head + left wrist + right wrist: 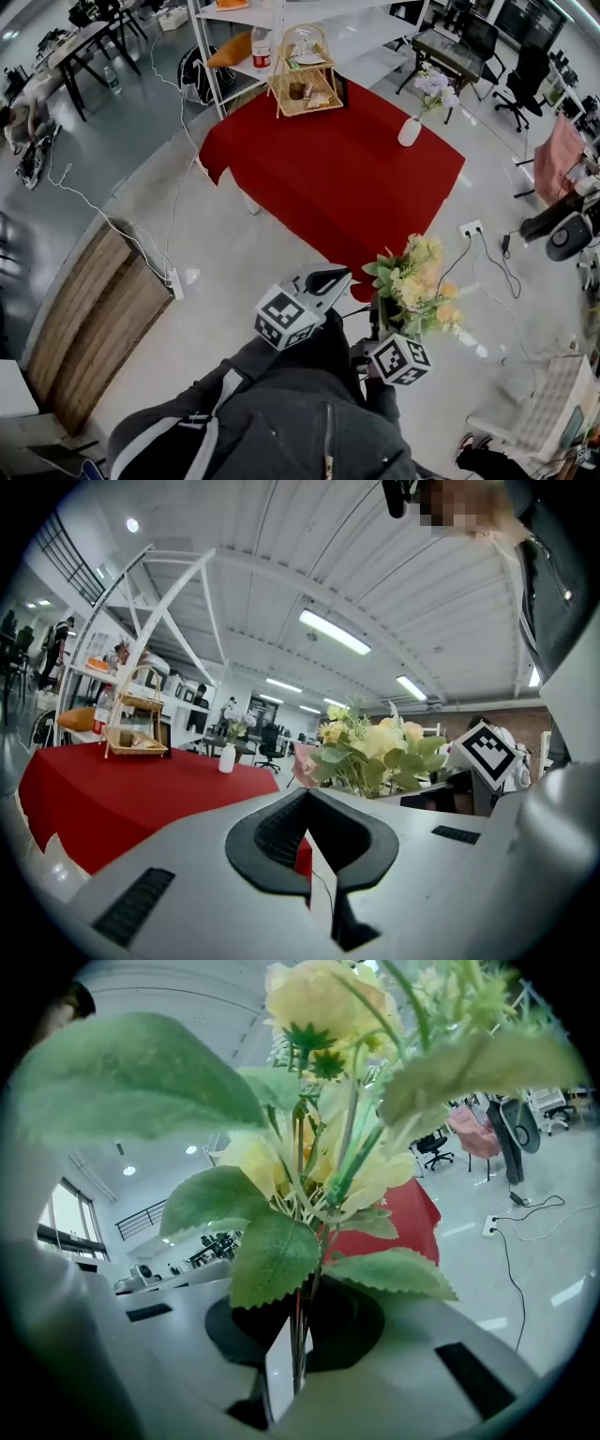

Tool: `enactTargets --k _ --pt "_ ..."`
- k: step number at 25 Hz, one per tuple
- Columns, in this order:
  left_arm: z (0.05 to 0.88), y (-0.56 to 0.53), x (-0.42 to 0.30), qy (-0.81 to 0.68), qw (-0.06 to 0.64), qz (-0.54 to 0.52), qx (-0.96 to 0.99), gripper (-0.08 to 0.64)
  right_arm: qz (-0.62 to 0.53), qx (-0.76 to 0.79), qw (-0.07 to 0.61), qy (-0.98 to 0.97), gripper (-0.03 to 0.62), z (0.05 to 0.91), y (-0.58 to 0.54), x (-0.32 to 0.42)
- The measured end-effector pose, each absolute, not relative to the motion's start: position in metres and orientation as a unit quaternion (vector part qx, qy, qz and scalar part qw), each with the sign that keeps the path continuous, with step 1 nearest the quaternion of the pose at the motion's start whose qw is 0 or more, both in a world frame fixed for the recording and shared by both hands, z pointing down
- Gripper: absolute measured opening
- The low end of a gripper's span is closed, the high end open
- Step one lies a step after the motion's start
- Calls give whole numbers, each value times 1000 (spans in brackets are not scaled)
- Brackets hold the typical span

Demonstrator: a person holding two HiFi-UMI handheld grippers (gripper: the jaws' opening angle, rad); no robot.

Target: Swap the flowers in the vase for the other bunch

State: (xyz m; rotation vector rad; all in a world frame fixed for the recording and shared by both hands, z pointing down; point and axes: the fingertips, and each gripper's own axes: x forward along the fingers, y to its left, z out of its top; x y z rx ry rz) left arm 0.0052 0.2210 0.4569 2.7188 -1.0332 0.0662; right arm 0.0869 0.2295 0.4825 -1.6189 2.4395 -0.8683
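A white vase (410, 131) with pale purple flowers (433, 86) stands at the far right corner of the red-clothed table (328, 178). My right gripper (377, 319) is shut on the stems of a yellow and green bunch (417, 286), held upright over the floor short of the table. In the right gripper view the stems (298, 1335) are pinched between the jaws and the blooms (319, 1138) fill the view. My left gripper (326, 279) is shut and empty beside it. Its own view shows the closed gripper (307, 803), the vase (227, 757) far off and the bunch (375, 752) at right.
A wicker two-tier basket (305, 70) sits at the table's far edge, before a white shelving unit (281, 28) holding a bottle (262, 49). Cables and a power strip (174, 281) lie on the floor at left beside a wooden panel (89, 319). Office chairs (520, 80) stand at far right.
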Motion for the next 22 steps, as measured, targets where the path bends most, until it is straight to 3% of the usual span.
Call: enactTargets --k 22 --pt "464 180 6 -350 138 16 927 9 -288 -544 45 787 23 486 199 96"
